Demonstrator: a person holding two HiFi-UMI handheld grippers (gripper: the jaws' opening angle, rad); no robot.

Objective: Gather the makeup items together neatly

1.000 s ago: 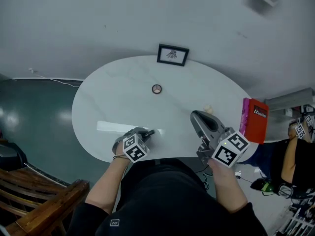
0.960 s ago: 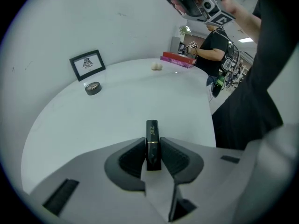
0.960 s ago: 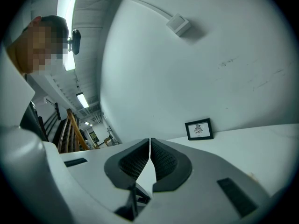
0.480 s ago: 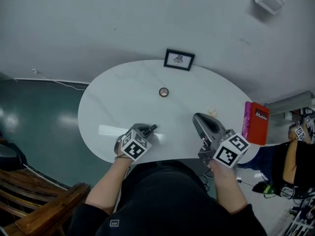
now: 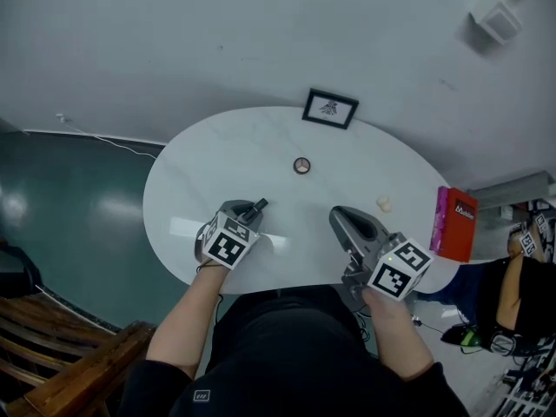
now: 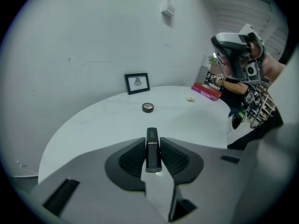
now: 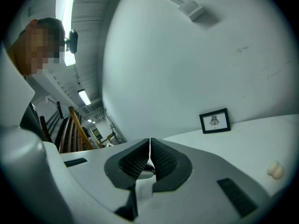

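Across the left of the head view lies a glossy teal floor (image 5: 69,207), with a slatted wooden bench (image 5: 78,363) in the lower left corner. A white oval table (image 5: 217,172) stands against a plain grey wall (image 5: 261,33), and a small white box (image 5: 497,20) is fixed to the wall at the upper right.

On the table, a round compact (image 5: 301,165) lies near the middle. A black-framed picture (image 5: 330,109) stands upright at the far edge, behind it. A small cream puff (image 5: 383,202) sits further right, well apart from the compact. A pink and red box (image 5: 456,224) stands at the right-hand rim.

The left half of the tabletop is bare out to its curved edge, and wide bare surface lies between the compact and both grippers. The near edge runs just under the person's wrists.

The left gripper (image 5: 252,211) is over the near left part of the table and points steeply down and away. Its jaws are clamped on a black lipstick (image 6: 152,148), which juts forward past the pads towards the compact. The right gripper (image 5: 339,220) is over the near right part and lies almost level. Its jaws are pressed together with nothing between them, and the puff is off to its right.
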